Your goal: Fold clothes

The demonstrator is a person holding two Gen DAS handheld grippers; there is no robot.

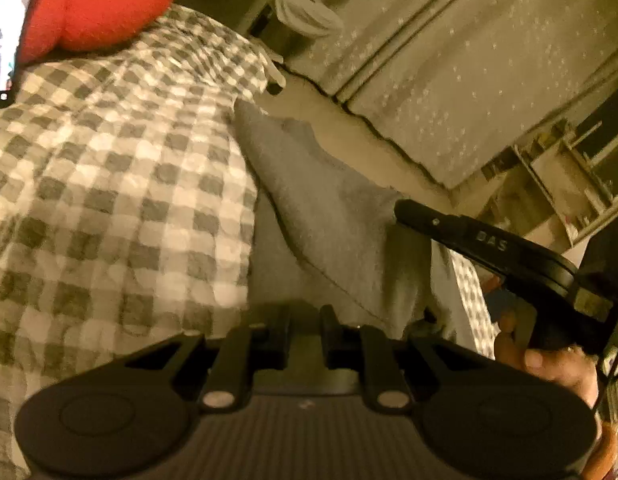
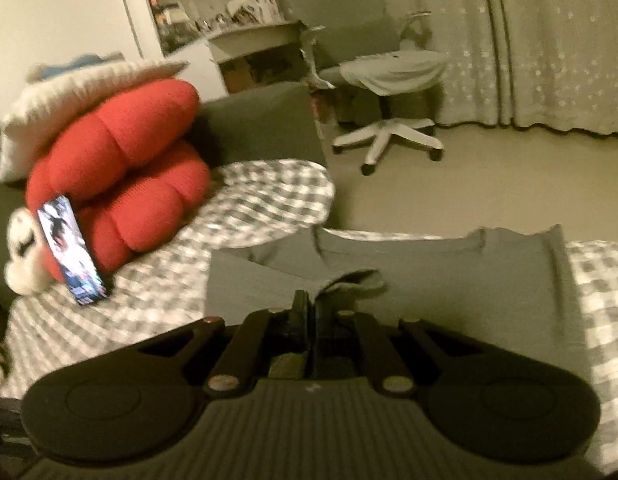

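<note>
The only writing that can be read is "DAS", in raised letters on the black arm of the right claw (image 1: 405, 210), which enters the left wrist view from the right edge. A hand (image 1: 549, 364) holds its handle at the lower right of that frame.

The grey garment (image 2: 449, 276) lies on the checked bedcover (image 2: 269, 196) in the middle of the right wrist view. The right claw (image 2: 309, 308) is clenched on a raised fold of this garment at the lower centre. In the left wrist view the grey garment (image 1: 333, 216) runs from the centre down to the left claw (image 1: 305, 320); its fingers stand slightly apart with cloth between them, but I cannot tell if they grip it.

At the left of the right wrist view a red cushion (image 2: 121, 184) rests on the bedcover, with a lit phone (image 2: 71, 250) leaning against it and a white pillow (image 2: 65, 100) above. An office chair (image 2: 389, 80) stands on the floor at the upper centre, before a starred curtain (image 2: 549, 40).
</note>
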